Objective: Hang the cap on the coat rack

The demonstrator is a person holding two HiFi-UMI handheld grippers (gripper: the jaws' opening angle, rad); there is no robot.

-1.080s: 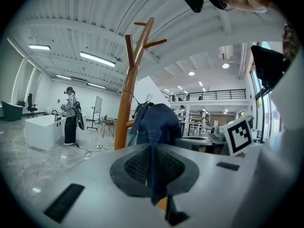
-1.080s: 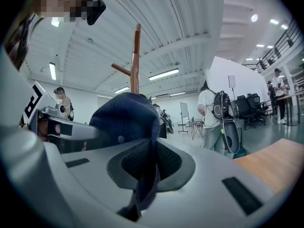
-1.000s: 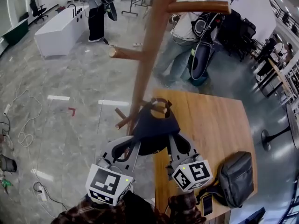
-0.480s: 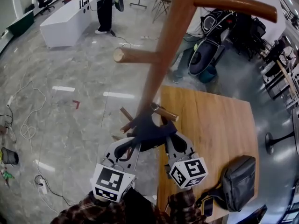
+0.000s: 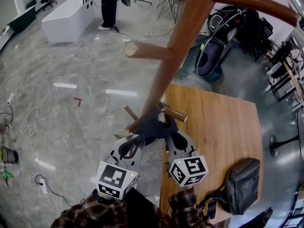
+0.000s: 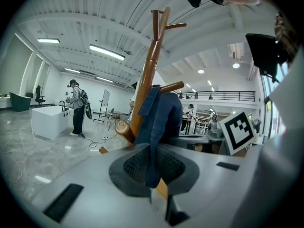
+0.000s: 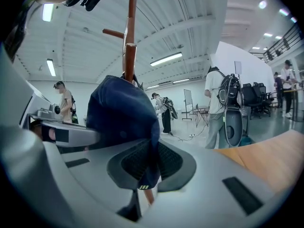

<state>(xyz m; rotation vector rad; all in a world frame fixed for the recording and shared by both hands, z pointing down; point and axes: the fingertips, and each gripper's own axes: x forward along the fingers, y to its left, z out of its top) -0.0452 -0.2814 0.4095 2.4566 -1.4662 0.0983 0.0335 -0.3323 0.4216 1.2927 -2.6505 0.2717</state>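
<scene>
The dark blue cap [image 5: 151, 126] hangs between my two grippers, pressed against the foot of the slanting wooden coat rack pole [image 5: 178, 46], just beside a short lower peg [image 5: 172, 112]. The left gripper [image 5: 138, 137] is shut on the cap's edge; in the left gripper view the cap [image 6: 161, 114] folds down into the gripper [image 6: 153, 167], with the rack [image 6: 148, 75] right behind it. The right gripper [image 5: 167, 134] is shut on the other edge; in the right gripper view the cap [image 7: 121, 114] bulges above the gripper [image 7: 148, 170] and hides the lower part of the rack [image 7: 129, 37].
A longer peg [image 5: 145, 50] sticks out left and another [image 5: 259, 4] upper right. A wooden table [image 5: 216, 127] lies to the right with a black bag [image 5: 242, 179] and a phone [image 5: 211, 209]. People stand at the back by a white counter [image 5: 71, 18]. Cables trail on the floor [image 5: 23, 127].
Both grippers have carried the cap forward and up against the rack pole, closer to the short lower peg. The cap looks more bunched now.
</scene>
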